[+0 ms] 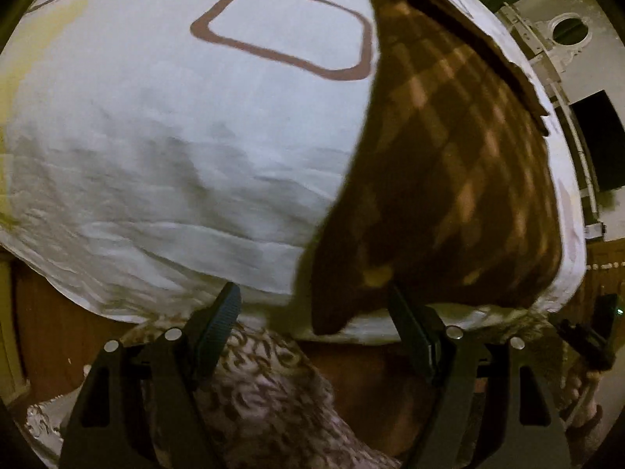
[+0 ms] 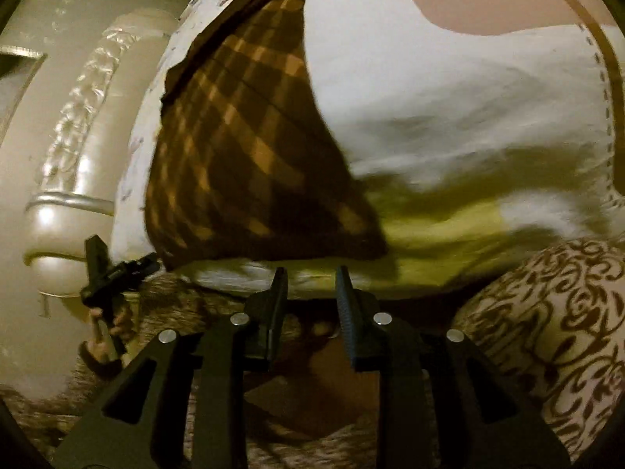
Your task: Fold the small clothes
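Brown plaid cloth (image 1: 449, 164) is lying on the white bedsheet (image 1: 156, 136), reaching to the bed's near edge, one corner hanging just over it. Left tongs (image 1: 312, 312) are standing wide, gripping nothing; the right finger is sitting just below the cloth's hem. Right tongs (image 2: 311, 285) are standing narrowly apart, also gripping nothing, just beneath the bed's edge below the cloth.

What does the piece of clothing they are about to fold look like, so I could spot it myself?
Start at the big white bedsheet covering the bed. Near the edge closest to both grippers lies a dark brown cloth with orange checks, spread roughly into a triangle. It is the only dark, chequered item; the sheet around it is pale, with only a brown rounded outline printed on it.
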Demonstrator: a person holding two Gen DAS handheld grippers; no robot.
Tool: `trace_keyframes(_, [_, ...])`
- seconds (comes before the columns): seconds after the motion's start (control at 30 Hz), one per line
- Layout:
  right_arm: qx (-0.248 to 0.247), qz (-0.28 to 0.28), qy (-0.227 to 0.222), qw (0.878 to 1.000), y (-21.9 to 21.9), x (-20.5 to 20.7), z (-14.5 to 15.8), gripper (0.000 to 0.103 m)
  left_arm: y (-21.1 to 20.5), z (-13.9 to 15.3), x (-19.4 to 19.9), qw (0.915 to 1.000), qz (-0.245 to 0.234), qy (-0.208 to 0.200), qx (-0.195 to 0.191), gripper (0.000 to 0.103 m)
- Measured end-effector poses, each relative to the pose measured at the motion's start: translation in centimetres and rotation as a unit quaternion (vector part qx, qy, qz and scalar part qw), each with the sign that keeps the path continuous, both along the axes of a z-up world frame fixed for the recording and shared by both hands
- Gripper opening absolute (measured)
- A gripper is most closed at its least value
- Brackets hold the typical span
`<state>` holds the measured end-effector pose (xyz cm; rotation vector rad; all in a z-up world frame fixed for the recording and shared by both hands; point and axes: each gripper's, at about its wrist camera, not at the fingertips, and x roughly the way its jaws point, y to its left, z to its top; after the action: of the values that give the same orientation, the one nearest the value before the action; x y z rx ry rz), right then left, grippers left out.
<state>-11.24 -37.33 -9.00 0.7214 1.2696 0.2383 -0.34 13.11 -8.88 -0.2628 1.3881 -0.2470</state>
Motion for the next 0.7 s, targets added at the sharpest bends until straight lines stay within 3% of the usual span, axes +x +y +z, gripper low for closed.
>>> trace_keyframes(0.03, [-0.005,-0.006,-0.001,1.000,-0.1,0.1,0.0,0.028,-0.1,-0.4,0.1,1.0000,0.008,-0.002,0.000,0.076])
trace_keyframes(0.1, [-0.008,-0.016,-0.005,1.000,-0.3,0.5,-0.3,0.047,0.0,-0.8,0.4,0.9996,0.022,-0.006,-0.019,0.076])
trace_keyframes(0.2, [-0.021,-0.013,0.005,1.000,-0.5,0.4,-1.6,0.047,0.1,-1.0,0.8,0.9986,0.041,-0.011,-0.032,0.076])
trace_keyframes(0.33, [0.003,-0.018,0.012,1.000,-0.7,0.6,-2.6,0.047,0.0,-1.2,0.8,0.9981,0.048,-0.016,-0.035,0.077])
trace_keyframes(0.6, [-0.044,-0.007,0.006,0.999,0.4,2.8,-3.5,0.049,0.6,-1.2,0.1,0.9978,0.056,-0.019,-0.031,0.078])
trace_keyframes(0.67, [-0.051,0.000,0.011,0.999,1.0,3.2,-3.9,0.043,0.4,-1.2,0.0,0.9978,0.056,-0.021,-0.029,0.078])
trace_keyframes(0.7, [-0.062,0.004,0.014,0.998,1.3,3.4,-4.0,0.021,0.5,-1.1,-0.1,0.9979,0.055,-0.020,-0.030,0.077])
